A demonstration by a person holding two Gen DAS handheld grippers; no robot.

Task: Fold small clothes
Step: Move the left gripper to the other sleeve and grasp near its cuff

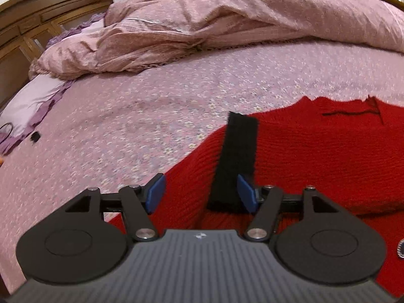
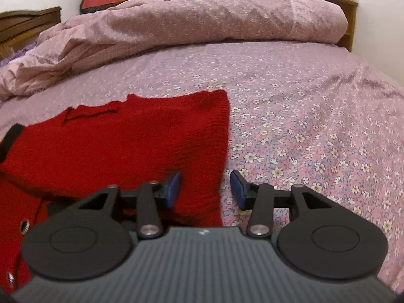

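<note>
Nearest item, left wrist view: the left gripper (image 1: 200, 193) stands with its 2 blue pads well apart and nothing pinched between them. Red knit fills the gap below, and a black cuff (image 1: 236, 161) runs forward from just beside the inner pad; contact with that pad cannot be confirmed. Judgement: the cuff lies flat across the body because a sleeve has been laid inward as a fold.

Right wrist view: the right gripper (image 2: 205, 189) is likewise unclenched and empty, its jaws narrower than the left's. One pad sits over the red cardigan (image 2: 126, 146), the other over the bare bedsheet (image 2: 315, 126), so the garment's right edge passes between them. Judgement: this straddle suits either a release just made or a fresh pinch of that edge.

The cardigan lies flat on the near part of the bed, partly folded; a folded panel overlies a lower layer with metal snaps (image 2: 24, 225) at the left margin. Its far hem is uneven, with a loose dark thread near it.

Further out, the floral sheet is bare. A rumpled pink duvet (image 2: 202, 20) is heaped along the far side, presumably pushed back to free working space. A wooden headboard (image 1: 38, 22) and a pillow (image 1: 30, 98) close the left.

Assessment: fold incomplete; at least 1 further fold appears needed.
</note>
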